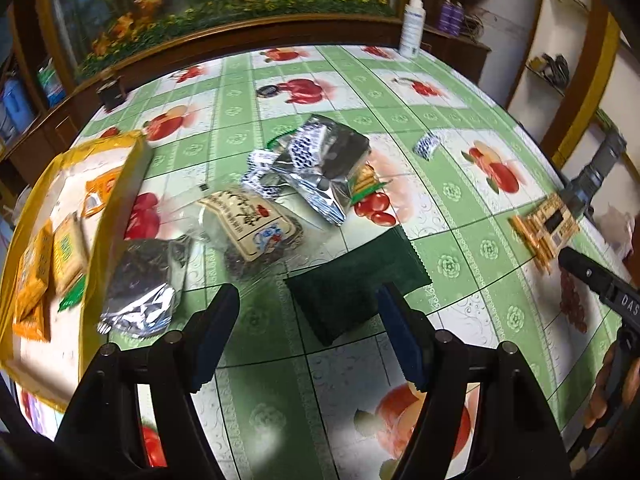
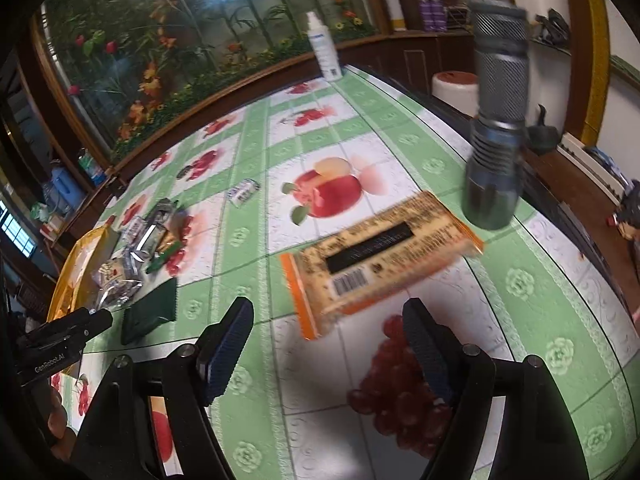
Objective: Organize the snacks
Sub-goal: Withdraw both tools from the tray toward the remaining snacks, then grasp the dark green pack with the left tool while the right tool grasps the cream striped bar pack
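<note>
Both grippers hang over the table, which wears a green-checked cloth printed with fruit.

Left gripper: jaws spread wide, nothing between the pads. Just ahead of its fingertips lies a dark green packet, flat on the cloth, one corner pointing back toward the gripper, its zigzag-cut end to the far right. Beyond it sits a loose cluster: a clear bag with a cream label, a silver foil pouch angled from far left to near right, and a crumpled foil packet at the near left. A small blue-and-white sachet lies alone, well apart to the far right. At the left edge stands a yellow tray with orange packets inside.

Right gripper: jaws also apart, gripping nothing. Directly in front lies the orange-edged snack bar, flat, label and barcode up, motion-blurred. Its long axis runs from near left to far right, the barcode end nearer the gripper. Its far right end comes close to a grey ribbed flashlight standing near the table's right edge; contact cannot be told. A white spray bottle stands at the far edge.
</note>
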`<state>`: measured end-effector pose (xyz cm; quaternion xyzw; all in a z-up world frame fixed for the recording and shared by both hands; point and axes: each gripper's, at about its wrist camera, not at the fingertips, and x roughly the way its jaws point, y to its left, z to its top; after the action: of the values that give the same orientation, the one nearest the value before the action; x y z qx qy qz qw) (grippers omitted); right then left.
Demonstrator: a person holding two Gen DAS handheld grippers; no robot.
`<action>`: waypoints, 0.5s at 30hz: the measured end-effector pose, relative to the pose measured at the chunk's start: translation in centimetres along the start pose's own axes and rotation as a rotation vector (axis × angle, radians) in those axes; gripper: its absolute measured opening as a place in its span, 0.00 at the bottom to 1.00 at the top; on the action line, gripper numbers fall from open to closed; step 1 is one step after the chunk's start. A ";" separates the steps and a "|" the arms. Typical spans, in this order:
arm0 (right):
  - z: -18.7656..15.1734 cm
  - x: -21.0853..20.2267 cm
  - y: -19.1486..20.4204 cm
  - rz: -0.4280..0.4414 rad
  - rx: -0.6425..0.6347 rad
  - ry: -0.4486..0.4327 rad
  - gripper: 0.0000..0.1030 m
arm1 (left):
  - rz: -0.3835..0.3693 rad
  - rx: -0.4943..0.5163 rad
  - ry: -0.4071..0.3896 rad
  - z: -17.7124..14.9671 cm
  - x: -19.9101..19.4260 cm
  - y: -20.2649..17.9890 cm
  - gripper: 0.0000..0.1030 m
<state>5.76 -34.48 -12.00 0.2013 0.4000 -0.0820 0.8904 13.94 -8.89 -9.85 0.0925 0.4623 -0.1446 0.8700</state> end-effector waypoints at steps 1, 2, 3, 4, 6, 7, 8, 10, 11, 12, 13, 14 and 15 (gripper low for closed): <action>0.0 0.3 -0.3 -0.004 0.010 0.010 0.78 | -0.003 0.020 0.011 0.1 0.4 -0.2 0.69; 0.1 0.7 -0.4 -0.013 0.023 0.018 0.78 | -0.004 0.036 0.015 0.2 0.7 -0.4 0.69; 0.3 1.1 -0.6 -0.017 0.034 0.025 0.78 | -0.008 0.054 0.019 0.3 1.0 -0.6 0.69; 0.5 1.4 -0.6 -0.017 0.046 0.031 0.78 | -0.014 0.073 0.026 0.4 1.3 -0.8 0.69; 1.0 2.3 -0.7 -0.018 0.065 0.044 0.80 | -0.015 0.102 0.037 0.7 1.8 -1.3 0.69; 1.3 2.4 -0.5 -0.026 0.066 0.039 0.81 | -0.017 0.119 0.041 0.8 2.0 -1.5 0.69; 1.8 2.8 -0.3 -0.029 0.071 0.043 0.82 | -0.020 0.135 0.045 1.0 2.2 -1.7 0.69; 2.5 3.5 -0.2 -0.042 0.076 0.045 0.85 | -0.028 0.168 0.054 1.2 2.7 -2.4 0.69; 3.0 3.9 0.0 -0.052 0.078 0.046 0.85 | -0.031 0.181 0.055 1.3 2.9 -2.8 0.70; 3.3 4.2 0.0 -0.058 0.076 0.046 0.85 | -0.036 0.191 0.051 1.4 2.9 -3.0 0.70; 3.7 4.6 0.1 -0.065 0.074 0.047 0.85 | -0.044 0.196 0.053 1.5 3.0 -3.1 0.70; 4.1 4.9 0.3 -0.074 0.068 0.050 0.85 | -0.057 0.196 0.060 1.6 3.0 -3.2 0.70; 4.5 5.4 0.6 -0.083 0.058 0.054 0.86 | -0.082 0.192 0.071 1.6 3.1 -3.2 0.71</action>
<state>12.53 -35.79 -13.16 0.2123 0.4293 -0.1246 0.8690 15.82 -12.86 -11.63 0.1617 0.4802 -0.2203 0.8335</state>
